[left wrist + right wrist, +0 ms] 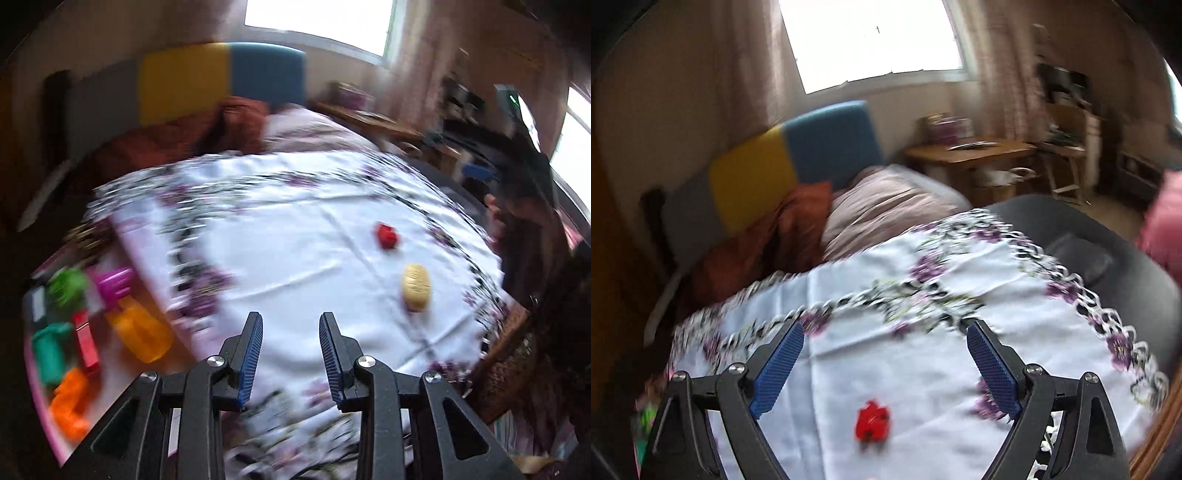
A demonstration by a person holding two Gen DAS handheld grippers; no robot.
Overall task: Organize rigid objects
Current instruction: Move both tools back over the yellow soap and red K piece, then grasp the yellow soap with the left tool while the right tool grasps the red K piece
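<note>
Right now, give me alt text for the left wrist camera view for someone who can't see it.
The left claw, jaws apart and empty, hovers over a white floral tablecloth where a red toy and a pale yellow toy lie to the right. At the left edge, a pink tray holds green, magenta, orange and teal toys; the image is motion-blurred.

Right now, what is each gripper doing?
Left gripper: partly open, holding nothing.
Right gripper: wide open, holding nothing.

Two toys [387, 236] lie apart on the tablecloth [288, 236].
</note>
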